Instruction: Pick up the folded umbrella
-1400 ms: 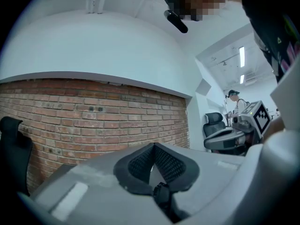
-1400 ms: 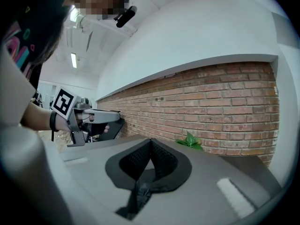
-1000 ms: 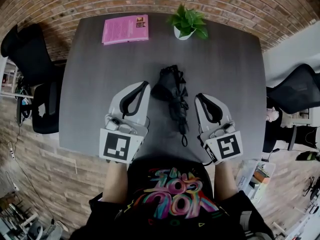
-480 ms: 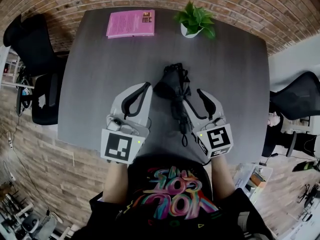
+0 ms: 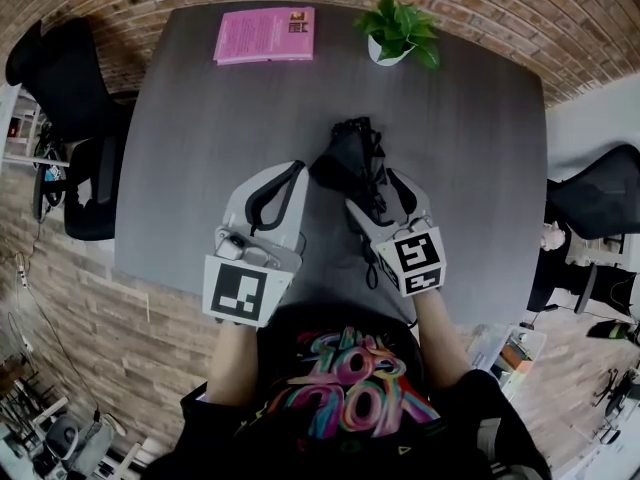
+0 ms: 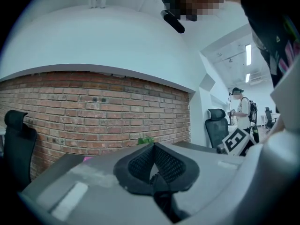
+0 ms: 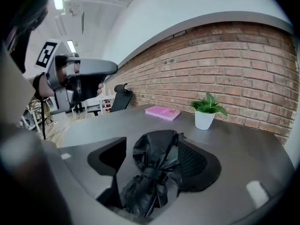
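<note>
1. Near the middle of the bench (image 5: 200, 148), a little toward its near edge, lies the folded umbrella (image 5: 350, 163), its length running from near edge to far edge.
2. Around it stand the jaws of the right gripper (image 7: 151, 142). They are wide and opening, one on each side of the bundle, and not clamped on it.
3. At the umbrella's left, the left gripper (image 5: 290, 173) hovers with its jaws closed together on nothing.
4. Handling, as I judge it: light, with loose black fabric that is soft and a bit slippery over a stiff core. The strap-cinched waist looks the firmest place to take hold, since the puffed end would crush and slide.
5. Count: one umbrella, two grippers, one pink book (image 5: 265, 35) by the far left corner, and one potted plant (image 5: 398, 30) on the far edge.
</note>
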Action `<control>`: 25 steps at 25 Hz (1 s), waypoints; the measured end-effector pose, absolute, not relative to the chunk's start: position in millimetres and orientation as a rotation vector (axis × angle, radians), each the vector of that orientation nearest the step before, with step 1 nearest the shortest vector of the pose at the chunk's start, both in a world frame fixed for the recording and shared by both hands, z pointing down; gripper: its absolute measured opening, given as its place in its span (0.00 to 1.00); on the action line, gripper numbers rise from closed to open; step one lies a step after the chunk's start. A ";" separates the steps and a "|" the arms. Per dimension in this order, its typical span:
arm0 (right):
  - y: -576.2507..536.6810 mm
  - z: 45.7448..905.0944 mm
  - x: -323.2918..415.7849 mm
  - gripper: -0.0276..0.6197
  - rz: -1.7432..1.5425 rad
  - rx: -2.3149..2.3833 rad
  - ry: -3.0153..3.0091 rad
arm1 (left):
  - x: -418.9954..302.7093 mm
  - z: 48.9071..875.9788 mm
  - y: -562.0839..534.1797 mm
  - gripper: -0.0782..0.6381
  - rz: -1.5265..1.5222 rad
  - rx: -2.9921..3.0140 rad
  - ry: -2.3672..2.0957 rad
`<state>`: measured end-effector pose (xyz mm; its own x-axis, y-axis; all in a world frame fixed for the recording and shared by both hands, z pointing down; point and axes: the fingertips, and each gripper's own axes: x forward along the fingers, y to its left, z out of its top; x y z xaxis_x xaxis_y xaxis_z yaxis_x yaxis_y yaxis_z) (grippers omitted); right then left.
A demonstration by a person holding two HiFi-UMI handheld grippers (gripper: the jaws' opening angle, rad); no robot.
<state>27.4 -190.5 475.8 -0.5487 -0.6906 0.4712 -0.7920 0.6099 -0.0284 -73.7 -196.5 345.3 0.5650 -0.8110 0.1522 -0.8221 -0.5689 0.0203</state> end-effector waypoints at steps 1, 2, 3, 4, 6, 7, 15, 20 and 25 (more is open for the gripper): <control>-192.5 480.9 26.2 0.56 0.334 1.174 -2.413 | -73.3 346.3 -196.1 0.11 0.195 2.697 -1.410; -194.6 486.0 24.9 0.57 0.335 1.165 -2.405 | -73.0 347.2 -195.8 0.11 0.195 2.694 -1.408; -196.6 491.1 23.3 0.57 0.338 1.154 -2.395 | -73.1 348.2 -195.6 0.11 0.196 2.692 -1.409; -198.3 496.4 21.9 0.58 0.342 1.144 -2.386 | -73.3 349.2 -195.4 0.11 0.198 2.689 -1.410; -201.1 507.3 19.5 0.59 0.358 1.127 -2.368 | -74.4 351.5 -195.1 0.11 0.211 2.686 -1.412; -202.2 512.8 18.7 0.59 0.374 1.119 -2.361 | -75.2 352.8 -195.2 0.11 0.218 2.683 -1.413; -214.3 551.6 20.9 0.62 0.428 1.124 -2.247 | -82.8 362.5 -196.3 0.11 0.233 2.651 -1.434; -222.4 574.0 22.1 0.62 0.482 1.090 -2.166 | -83.9 365.6 -197.8 0.11 0.232 2.643 -1.427; -227.4 589.7 23.0 0.63 0.548 1.025 -2.098 | -82.9 370.1 -199.6 0.11 0.243 2.638 -1.413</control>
